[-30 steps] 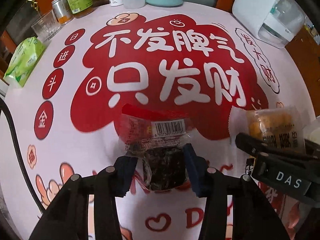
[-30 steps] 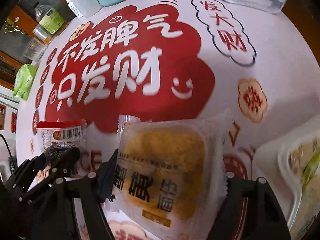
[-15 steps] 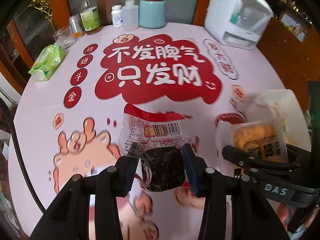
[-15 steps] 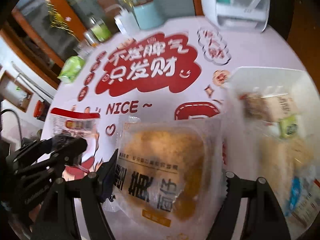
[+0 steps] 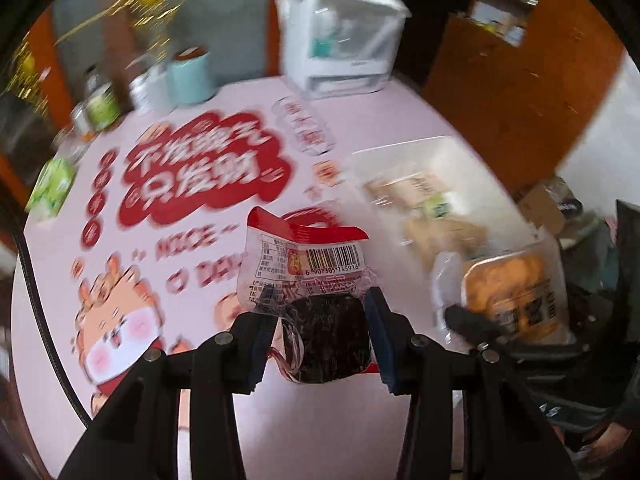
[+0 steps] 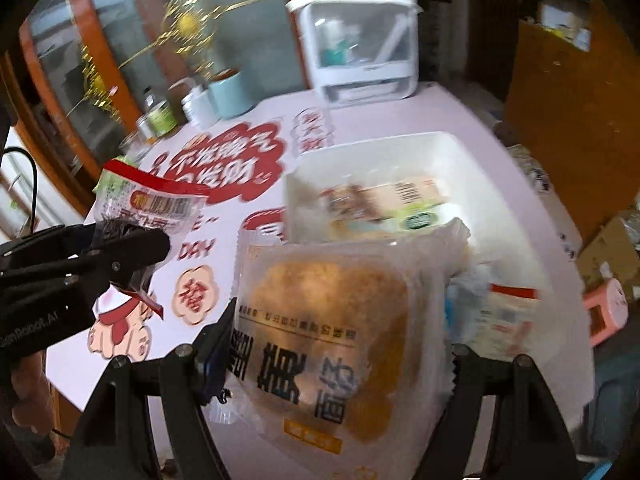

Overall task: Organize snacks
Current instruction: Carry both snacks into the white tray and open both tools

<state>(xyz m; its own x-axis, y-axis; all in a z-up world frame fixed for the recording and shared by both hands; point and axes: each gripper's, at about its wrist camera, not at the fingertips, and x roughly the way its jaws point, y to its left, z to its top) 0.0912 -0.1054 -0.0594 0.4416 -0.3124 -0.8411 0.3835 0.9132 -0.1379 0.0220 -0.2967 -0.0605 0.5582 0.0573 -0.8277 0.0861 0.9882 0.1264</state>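
The left gripper (image 5: pixel 320 340) is clamped narrowly on a dark snack (image 5: pixel 326 338) in a red-topped wrapper, low in the centre of its view, held above the table (image 5: pixel 280 420). The right gripper (image 6: pixel 340 356) stands wider, its pads pressing a yellow cake packet (image 6: pixel 324 344), bottom centre. The white tray (image 6: pixel 472 168) with more snacks lies just behind the packet, centre right.

Two black two-finger grippers (image 5: pixel 320 332) (image 6: pixel 340 354), one snack each: one dark cake in a red-topped clear wrapper (image 5: pixel 316 280), one golden pastry in a clear printed packet (image 6: pixel 320 344). One white rectangular plastic tray (image 6: pixel 472 160) holds several blurred packets. One pale-blue canister (image 6: pixel 232 94).
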